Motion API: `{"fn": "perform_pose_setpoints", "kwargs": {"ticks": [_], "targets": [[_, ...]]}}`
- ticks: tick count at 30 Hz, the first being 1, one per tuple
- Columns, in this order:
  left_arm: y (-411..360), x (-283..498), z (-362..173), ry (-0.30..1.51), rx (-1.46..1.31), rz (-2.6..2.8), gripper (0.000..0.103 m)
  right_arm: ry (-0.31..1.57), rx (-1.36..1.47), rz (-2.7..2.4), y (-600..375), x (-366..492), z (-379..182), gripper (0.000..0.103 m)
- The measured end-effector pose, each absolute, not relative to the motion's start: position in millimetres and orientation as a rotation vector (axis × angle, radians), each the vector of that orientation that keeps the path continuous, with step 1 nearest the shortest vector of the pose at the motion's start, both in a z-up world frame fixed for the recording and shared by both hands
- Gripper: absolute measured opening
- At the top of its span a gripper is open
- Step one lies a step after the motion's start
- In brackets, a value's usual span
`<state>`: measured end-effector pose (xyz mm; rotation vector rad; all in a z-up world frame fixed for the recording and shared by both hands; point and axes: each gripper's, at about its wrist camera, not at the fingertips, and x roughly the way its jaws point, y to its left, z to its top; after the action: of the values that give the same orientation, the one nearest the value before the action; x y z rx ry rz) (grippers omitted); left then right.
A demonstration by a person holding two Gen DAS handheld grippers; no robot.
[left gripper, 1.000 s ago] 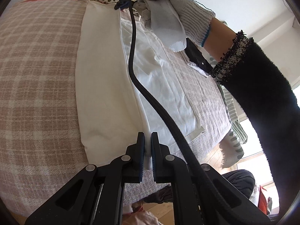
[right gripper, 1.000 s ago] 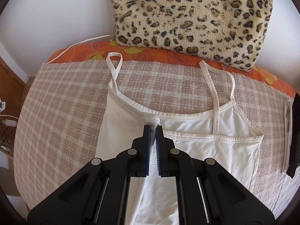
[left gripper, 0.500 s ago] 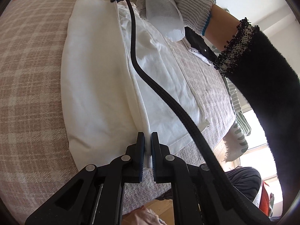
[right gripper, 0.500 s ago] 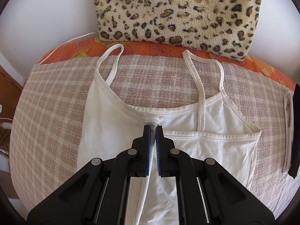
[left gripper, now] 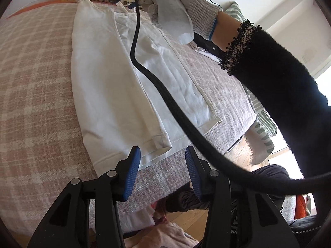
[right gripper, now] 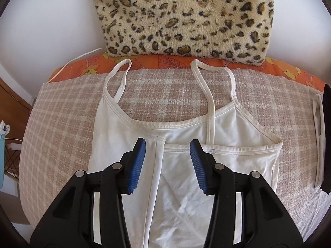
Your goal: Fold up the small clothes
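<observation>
**Left gripper open at hem of folded camisole**

Left gripper (left gripper: 161, 155): jaws spread, nothing between the blue pads (left gripper: 132, 171). White camisole (left gripper: 107, 78) lies on plaid blanket (left gripper: 31, 82), one side folded over; folded hem corner just ahead of the fingers. Beyond, gloved hand (left gripper: 182, 6) over the garment's far end. Black cable (left gripper: 165, 95) crosses the cloth.

The checked blanket (right gripper: 62, 124) lies bare on both sides of the white top (right gripper: 206, 165), so a gripper could pass there. Behind the straps, the spotted pillow (right gripper: 186, 16) blocks the far end. A black cable (left gripper: 165, 95) hangs across the top. The gloved hand (left gripper: 186, 6) and dark sleeve (left gripper: 279, 82) fill the right side.
</observation>
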<state>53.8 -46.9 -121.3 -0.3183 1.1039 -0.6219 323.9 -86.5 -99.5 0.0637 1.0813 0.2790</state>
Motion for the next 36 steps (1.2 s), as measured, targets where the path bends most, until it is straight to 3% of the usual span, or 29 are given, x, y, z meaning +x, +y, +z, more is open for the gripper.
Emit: {"fn": "perform_pose_setpoints", "kwargs": {"ticks": [9, 26, 36], "targets": [[-19, 57, -112, 1.053, -0.324, -0.530, 0.044, 0.992, 0.242, 0.321, -158, 253, -48, 0.047], [-64, 47, -110, 0.909, 0.005, -0.519, 0.043, 0.881, 0.424, 0.249, -293, 114, -35, 0.047], [-106, 64, -131, 1.017, 0.001, -0.612, 0.042, 0.848, 0.509, 0.226, -325, 82, -46, 0.047]]}}
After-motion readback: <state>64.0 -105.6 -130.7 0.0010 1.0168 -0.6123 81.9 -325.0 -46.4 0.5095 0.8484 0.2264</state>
